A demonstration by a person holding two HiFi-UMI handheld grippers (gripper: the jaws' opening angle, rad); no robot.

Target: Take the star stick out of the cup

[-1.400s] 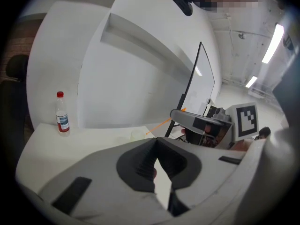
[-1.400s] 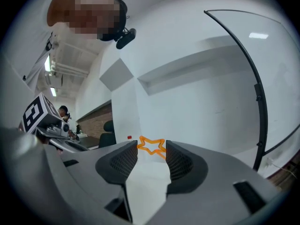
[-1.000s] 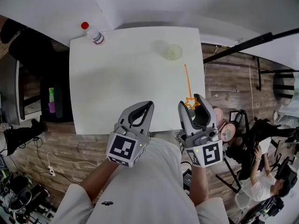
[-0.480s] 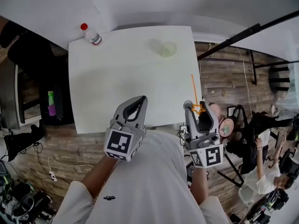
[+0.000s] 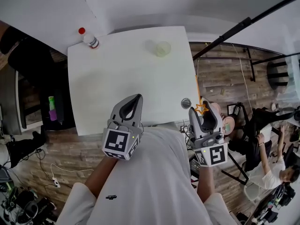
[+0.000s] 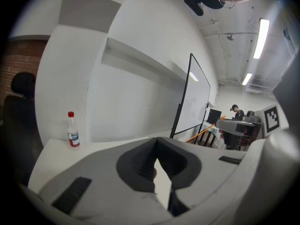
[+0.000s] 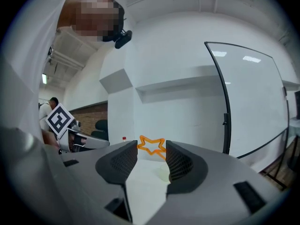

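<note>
Right gripper [image 5: 204, 116]: clamped on star stick [image 5: 201, 108] at its star, now carried past the tabletop's [image 5: 117, 78] right edge, well apart from the cup [image 5: 162, 48]. Left gripper [image 5: 135, 99]: jaws together, empty.

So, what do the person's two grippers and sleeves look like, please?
The left gripper and the right gripper have light grey, rounded bodies with dark ribbed pads inside. Each carries a cube with black-and-white square markers. The person wears a white top with white sleeves.
</note>
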